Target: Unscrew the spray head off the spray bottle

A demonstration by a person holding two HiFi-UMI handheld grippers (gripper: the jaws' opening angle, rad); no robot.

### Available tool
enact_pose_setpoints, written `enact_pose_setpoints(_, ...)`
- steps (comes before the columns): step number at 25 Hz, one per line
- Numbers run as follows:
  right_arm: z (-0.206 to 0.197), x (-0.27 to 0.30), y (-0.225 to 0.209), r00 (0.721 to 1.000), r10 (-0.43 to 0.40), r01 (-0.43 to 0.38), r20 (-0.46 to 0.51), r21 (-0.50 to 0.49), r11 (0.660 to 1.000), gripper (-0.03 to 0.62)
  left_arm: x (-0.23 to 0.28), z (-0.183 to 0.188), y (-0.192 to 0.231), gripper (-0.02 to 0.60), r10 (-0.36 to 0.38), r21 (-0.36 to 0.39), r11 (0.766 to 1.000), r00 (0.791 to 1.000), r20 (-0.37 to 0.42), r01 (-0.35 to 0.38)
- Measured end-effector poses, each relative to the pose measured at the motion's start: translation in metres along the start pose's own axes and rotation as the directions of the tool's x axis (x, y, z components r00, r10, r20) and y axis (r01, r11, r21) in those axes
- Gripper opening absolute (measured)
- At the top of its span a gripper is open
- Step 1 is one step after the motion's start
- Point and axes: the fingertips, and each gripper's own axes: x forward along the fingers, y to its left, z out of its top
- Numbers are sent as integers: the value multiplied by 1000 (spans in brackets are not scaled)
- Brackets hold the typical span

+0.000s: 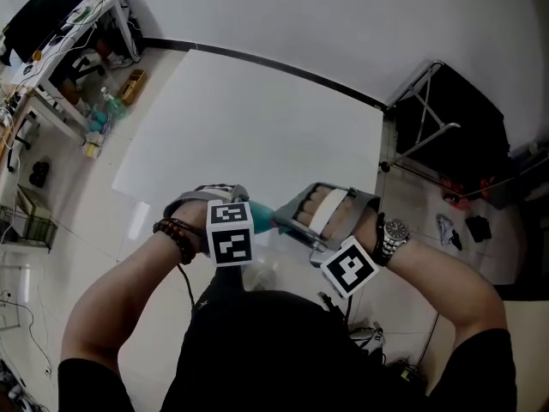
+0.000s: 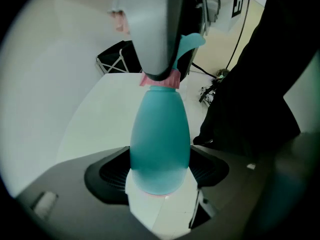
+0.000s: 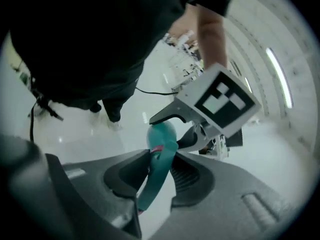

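A teal spray bottle (image 2: 160,139) with a pink collar (image 2: 161,79) stands up between the jaws of my left gripper (image 2: 160,171), which is shut on its lower body. Its teal spray head (image 3: 152,176) lies between the pads of my right gripper (image 3: 156,171), which is shut on it just behind the collar. In the head view both grippers meet close to the person's chest, left gripper (image 1: 250,220) and right gripper (image 1: 296,221), with only a bit of the bottle (image 1: 262,215) showing between them. The bottle's base is hidden.
A white table (image 1: 257,118) stretches out ahead of the hands. A cluttered desk (image 1: 77,24) stands far left and a black folding stand (image 1: 446,118) to the right. The person's dark-clad body (image 1: 274,350) is right below the grippers.
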Motion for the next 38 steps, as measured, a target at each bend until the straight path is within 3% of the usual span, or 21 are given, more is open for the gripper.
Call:
enact_pose_setpoints(4,2,-9,9,999,-37,37,5,-248,968,117,-3,9,-11,387,-93,-23,995,994,52,95)
enact_pose_setpoints(7,3,-15,13,998,-59,61,17,-357,932,116,-7,15,-19,388,-156,-23,987,985,79,158)
enact_pose_setpoints(11,4,-19,15,998,-60,67,31,-399,915,116,-9,18,-25,387,-203,-22,978,975,96,206)
enact_pose_setpoints(15,9,-23,17,998,-10,31,60,-356,934,116,-11,19,-34,387,-262,-8,965,961,90,263)
enact_pose_setpoints(20,10,-27,13,993,-78,109,87,-453,885,116,-18,15,-50,387,-400,-81,907,906,137,412)
enact_pose_setpoints(22,7,-32,11,990,-104,135,91,-463,876,116,-16,4,-55,387,-423,-100,895,897,126,435)
enact_pose_setpoints(25,0,-36,10,990,-115,139,82,-424,895,117,-13,-1,-51,387,-400,-111,901,904,152,418)
enact_pose_setpoints(28,-8,-39,4,989,-134,145,57,-383,912,117,-4,-10,-32,388,-312,-111,938,940,136,327)
enact_pose_setpoints(32,-19,-45,-3,987,-157,158,30,-352,923,117,3,-30,-17,388,-236,-117,963,968,83,245)
enact_pose_setpoints(38,-28,-52,-3,983,-182,175,6,-308,935,117,6,-43,7,390,-126,-141,981,989,72,135)
